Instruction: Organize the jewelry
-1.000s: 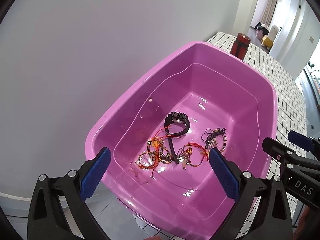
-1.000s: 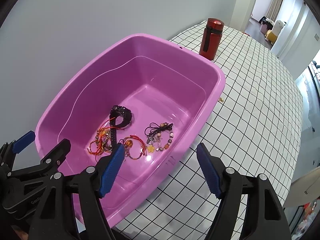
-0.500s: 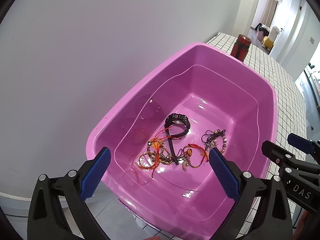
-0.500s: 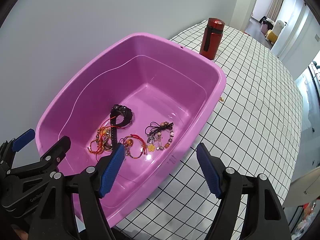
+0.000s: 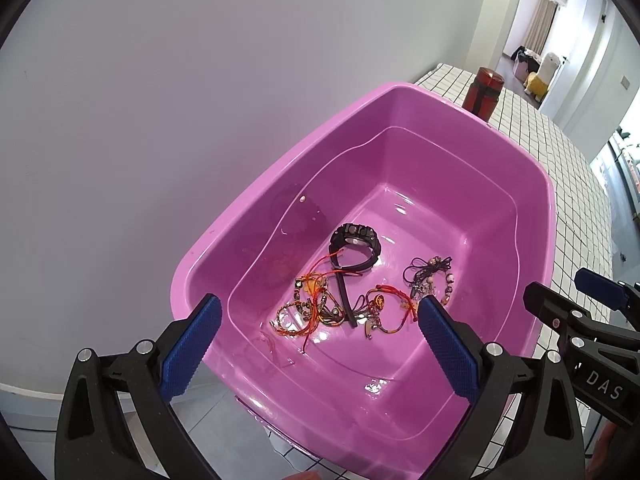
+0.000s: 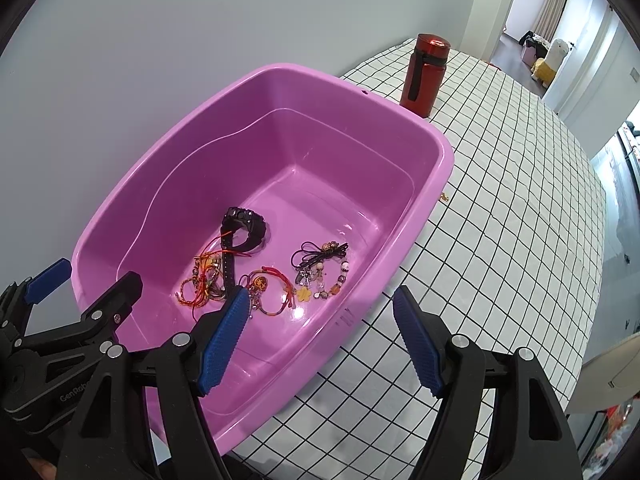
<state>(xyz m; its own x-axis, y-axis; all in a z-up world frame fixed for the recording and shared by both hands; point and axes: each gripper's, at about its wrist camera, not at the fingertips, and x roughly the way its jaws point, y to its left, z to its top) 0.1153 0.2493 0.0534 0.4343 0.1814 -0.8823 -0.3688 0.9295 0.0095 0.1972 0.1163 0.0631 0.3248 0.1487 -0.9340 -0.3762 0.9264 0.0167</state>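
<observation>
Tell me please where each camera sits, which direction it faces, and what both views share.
Left wrist: on the left claw, aimed steeply down into the pink tub; its open blue fingers show, the right claw at the right edge.
Right wrist: on the right claw, facing down over the tub's edge and checked cloth; the left claw at the left edge.
Shared: tub, black watch, bracelets, red bottle.

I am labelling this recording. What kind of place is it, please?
Probably a home: a table under a checked cloth stands against a wall, with a pink tub and red flask, and a doorway shows another furnished room.
</observation>
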